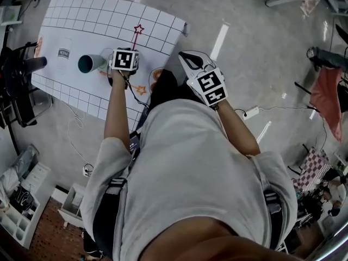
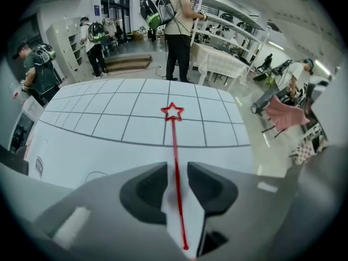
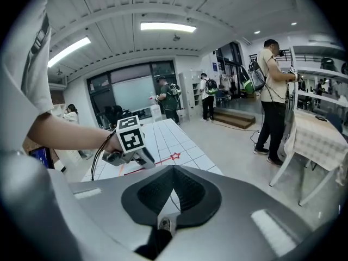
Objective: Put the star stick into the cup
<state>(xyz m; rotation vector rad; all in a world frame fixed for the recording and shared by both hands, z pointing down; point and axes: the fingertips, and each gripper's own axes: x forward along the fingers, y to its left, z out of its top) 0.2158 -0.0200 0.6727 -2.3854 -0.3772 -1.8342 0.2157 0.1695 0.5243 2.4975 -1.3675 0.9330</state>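
The red star stick [image 2: 175, 162] lies flat on the white gridded mat [image 1: 81, 20], star end [image 1: 138, 29] away from me. My left gripper [image 1: 129, 56] points steeply down over the stick's near end. Its jaws stand open [image 2: 177, 170], the thin stick running through the gap with space on both sides. A dark cup [image 1: 89, 63] sits on the mat just left of that gripper, its mouth showing. My right gripper [image 1: 187, 58] hovers off the mat's right edge, shut and empty [image 3: 173, 185]. From there I see the left gripper [image 3: 130, 145] and the star [image 3: 175, 157].
Orange star prints [image 1: 142, 89] mark the mat's near edge. A black stand [image 1: 22, 69] sits left of the table. Several people with backpacks [image 2: 182, 15] stand beyond the table, beside a cloth-covered table [image 3: 318, 135] and shelving. A cable [image 1: 261, 110] crosses the floor at the right.
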